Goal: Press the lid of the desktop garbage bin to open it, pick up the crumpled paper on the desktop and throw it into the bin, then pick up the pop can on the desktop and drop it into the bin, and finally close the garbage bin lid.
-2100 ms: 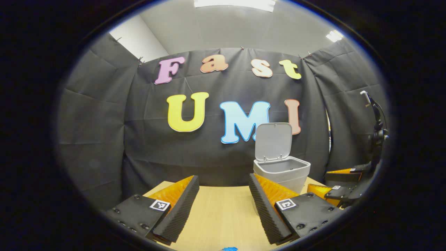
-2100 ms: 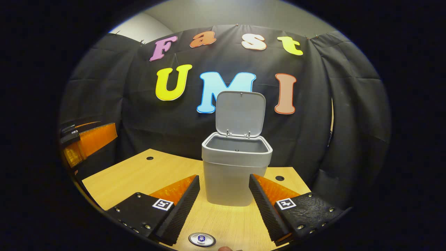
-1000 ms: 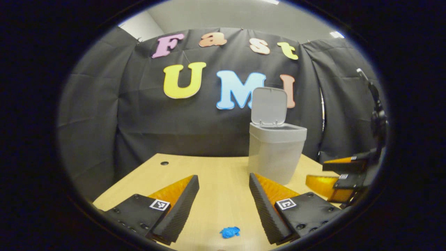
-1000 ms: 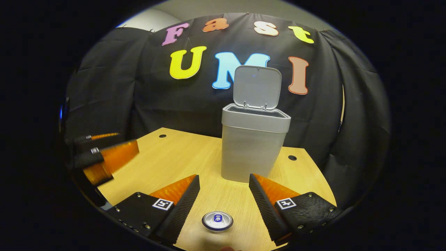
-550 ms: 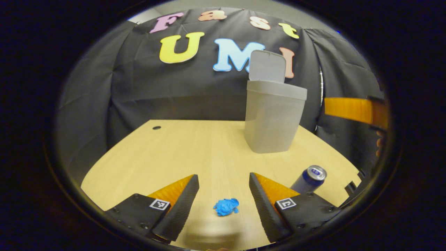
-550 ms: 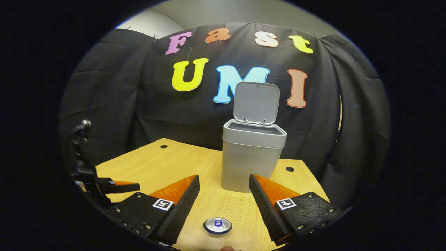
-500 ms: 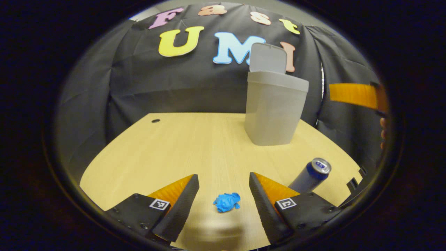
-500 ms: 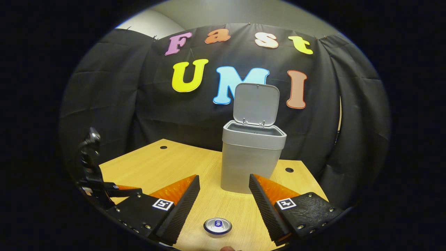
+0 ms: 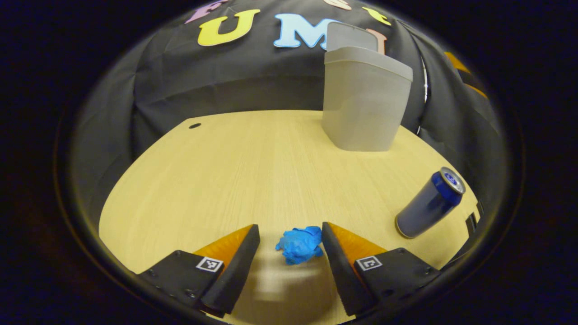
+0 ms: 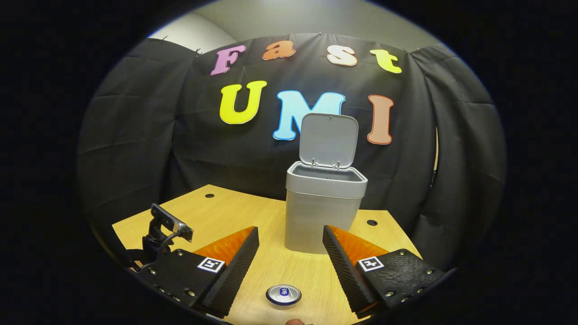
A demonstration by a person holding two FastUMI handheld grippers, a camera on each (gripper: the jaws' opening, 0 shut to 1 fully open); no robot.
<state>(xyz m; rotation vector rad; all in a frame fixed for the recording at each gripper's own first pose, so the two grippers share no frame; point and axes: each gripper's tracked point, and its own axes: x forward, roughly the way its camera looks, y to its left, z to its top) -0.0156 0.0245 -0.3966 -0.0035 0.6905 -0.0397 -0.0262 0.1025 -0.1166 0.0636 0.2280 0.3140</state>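
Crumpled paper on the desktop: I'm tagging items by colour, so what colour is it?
Bright blue. The crumpled paper shows best in the left gripper view.

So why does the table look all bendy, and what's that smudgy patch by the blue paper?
In the left gripper view the fisheye lens curves the table edge into a bow and tilts the pop can; the pale smudge under the crumpled paper looks like blur or shadow between the left gripper fingers. The right gripper view is sharper, bin evenly lit.

Can (image 9: 429, 203) right of paper (image 9: 300, 244)
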